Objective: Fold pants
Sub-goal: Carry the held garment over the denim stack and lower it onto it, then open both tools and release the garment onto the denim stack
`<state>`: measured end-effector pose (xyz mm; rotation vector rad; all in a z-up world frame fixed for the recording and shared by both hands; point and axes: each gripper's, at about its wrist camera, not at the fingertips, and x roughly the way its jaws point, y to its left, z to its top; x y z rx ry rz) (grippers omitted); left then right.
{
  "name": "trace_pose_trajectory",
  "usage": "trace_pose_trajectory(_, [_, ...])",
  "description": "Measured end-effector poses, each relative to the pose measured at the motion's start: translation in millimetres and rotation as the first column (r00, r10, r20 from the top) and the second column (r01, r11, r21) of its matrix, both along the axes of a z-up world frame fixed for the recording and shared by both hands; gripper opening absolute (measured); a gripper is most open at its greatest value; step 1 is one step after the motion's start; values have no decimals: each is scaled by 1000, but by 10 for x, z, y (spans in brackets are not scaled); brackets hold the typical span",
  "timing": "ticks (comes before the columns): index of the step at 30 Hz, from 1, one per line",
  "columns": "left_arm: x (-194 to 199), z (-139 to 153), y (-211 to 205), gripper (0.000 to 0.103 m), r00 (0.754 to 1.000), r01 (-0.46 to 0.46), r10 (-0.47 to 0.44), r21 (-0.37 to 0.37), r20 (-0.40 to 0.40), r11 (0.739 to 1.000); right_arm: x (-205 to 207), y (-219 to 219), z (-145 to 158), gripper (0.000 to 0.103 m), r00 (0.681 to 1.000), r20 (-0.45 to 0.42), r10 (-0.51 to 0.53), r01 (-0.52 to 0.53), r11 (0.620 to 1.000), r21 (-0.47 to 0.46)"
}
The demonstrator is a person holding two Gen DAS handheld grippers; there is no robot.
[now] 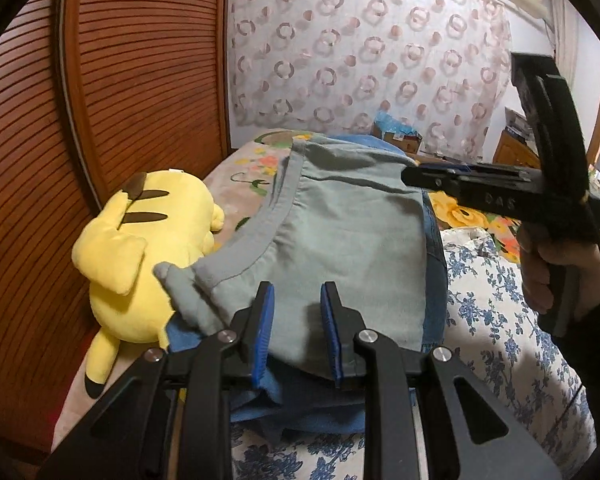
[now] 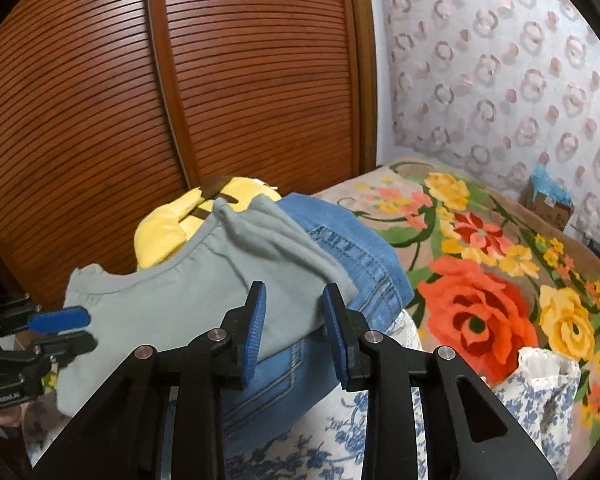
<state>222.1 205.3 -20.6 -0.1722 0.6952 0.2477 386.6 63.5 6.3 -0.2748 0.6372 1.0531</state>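
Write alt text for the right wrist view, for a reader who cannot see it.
The right gripper hovers with open jaws over folded grey-green pants lying on blue jeans on a bed. A yellow plush toy lies behind them against a slatted wooden door; a floral blanket spreads right, and the left gripper enters at left.

Jeans (image 2: 352, 240) mostly buried under grey pants (image 1: 340, 240) — plush toy (image 2: 172, 224) half-hidden.
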Motion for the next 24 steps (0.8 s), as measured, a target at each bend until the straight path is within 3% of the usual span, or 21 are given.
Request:
trace_pose_trajectory(6, [-126, 98, 3, 26, 1000, 6, -6, 13, 10, 1000, -187, -64, 29, 31, 1000, 2, 0, 0, 1000, 6])
trace_pose_trajectory(13, [-303, 185, -4, 41, 1000, 12, -12, 23, 26, 1000, -388, -144, 101, 35, 1000, 7, -21, 20, 999, 27])
trace_pose_trajectory(17, [-379, 225, -12, 44, 999, 6, -7, 34, 32, 999, -464, -183, 125, 38, 999, 10, -33, 32, 999, 30])
trace_pose_trajectory(21, [-458, 265, -25, 57, 999, 4, -6, 35, 48, 999, -568, -232, 130, 40, 999, 16, -39, 38, 999, 39])
trace_pose_trajectory(24, [-524, 297, -39, 59, 998, 8, -10, 33, 55, 999, -630, -281, 145, 41, 999, 18, -45, 44, 998, 48])
